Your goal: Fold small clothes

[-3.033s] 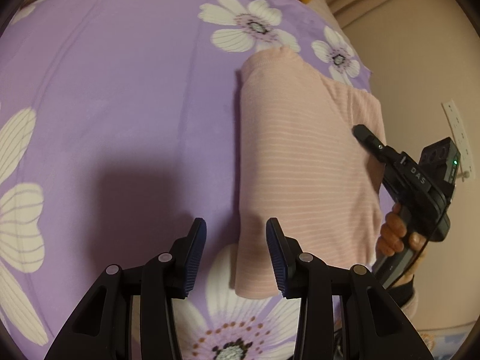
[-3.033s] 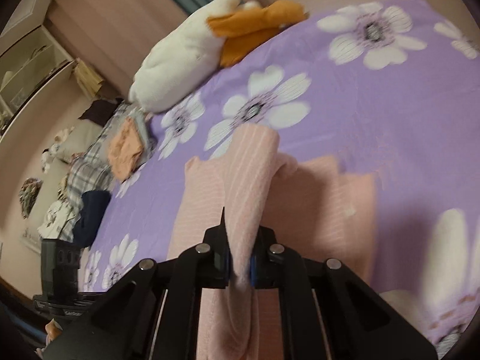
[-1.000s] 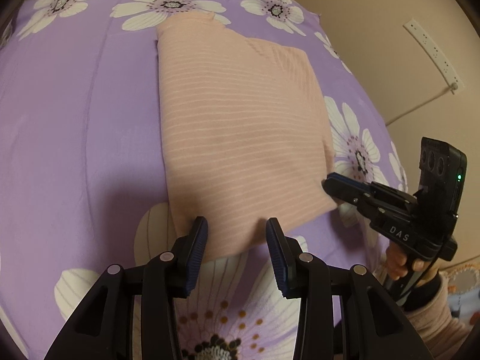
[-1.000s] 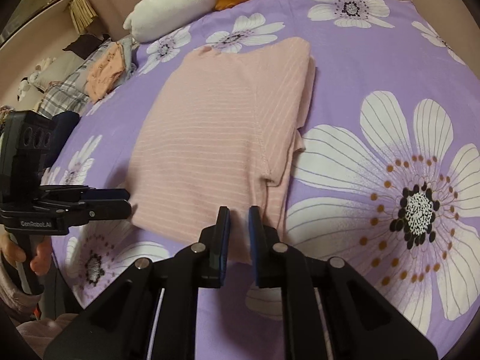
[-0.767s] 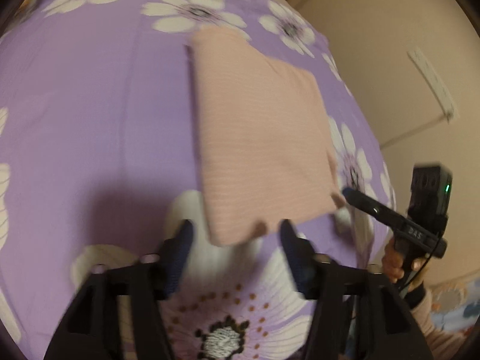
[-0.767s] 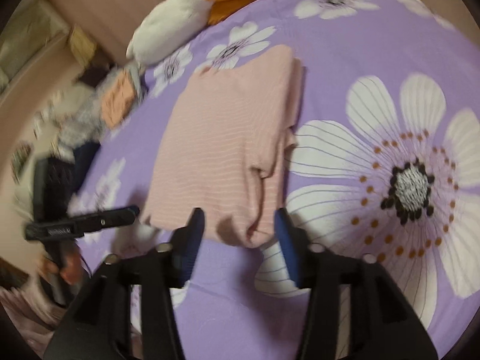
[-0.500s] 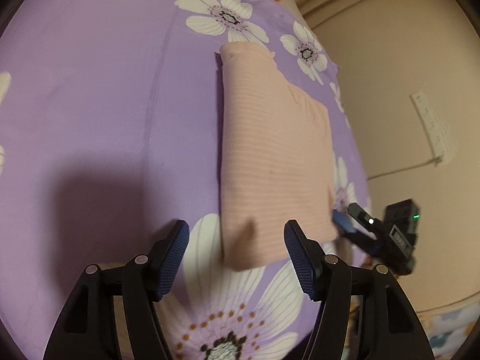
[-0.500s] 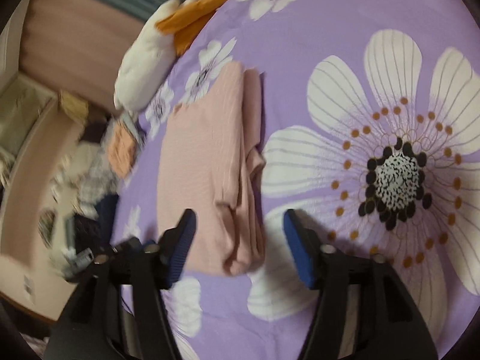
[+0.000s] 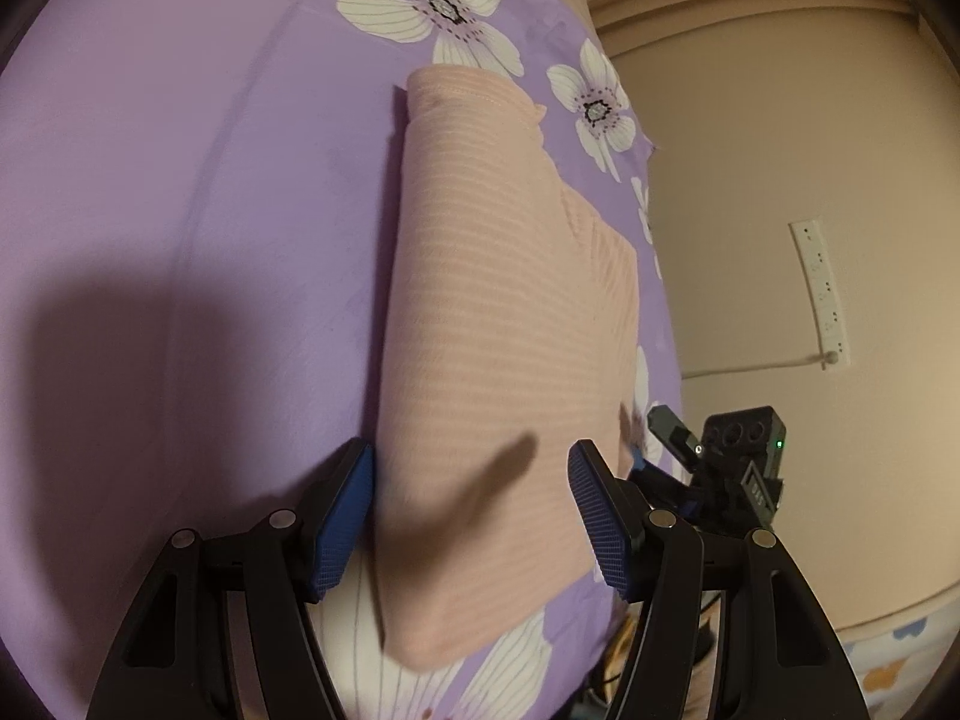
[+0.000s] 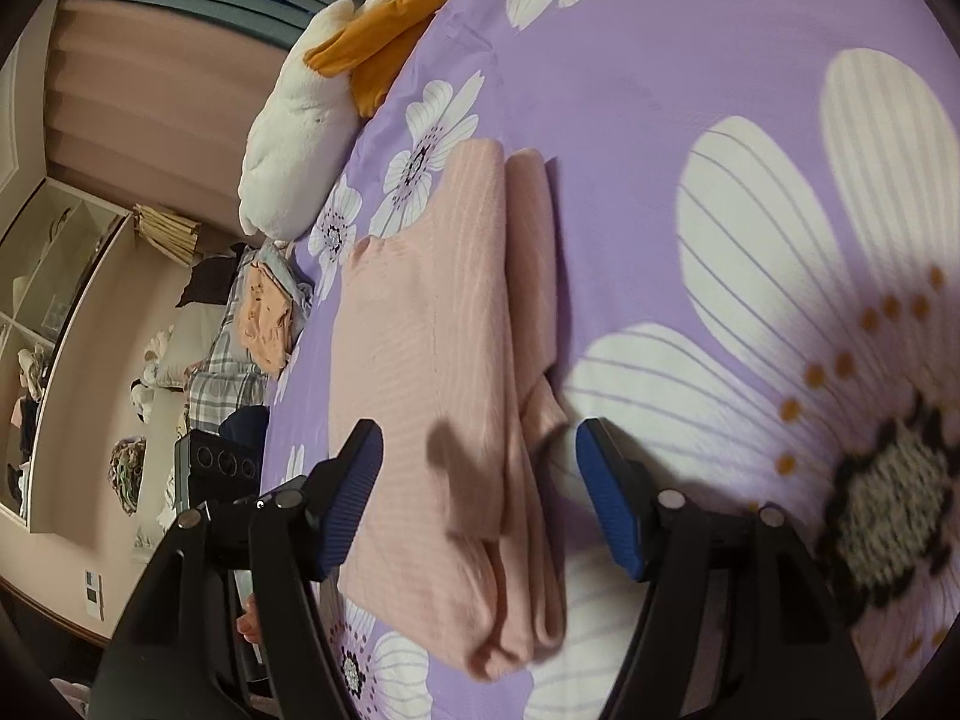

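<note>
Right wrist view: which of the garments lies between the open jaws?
The pink striped top, folded on the purple bedspread; the orange garment and plaid clothes lie in the far pile.

I count one pink top (image 9: pixel 504 336), folded, on one bed (image 9: pixel 180 192). I see two hand-held grippers: the left (image 9: pixel 468 516) and the right (image 10: pixel 480 492). There is one plush toy (image 10: pixel 300 120) at the bed's far end. On the bed cover I count four flowers (image 9: pixel 432 6) in the left view.

Beige wall (image 9: pixel 780 150), pleated curtains (image 10: pixel 150 90), shelf unit (image 10: pixel 54 312)
</note>
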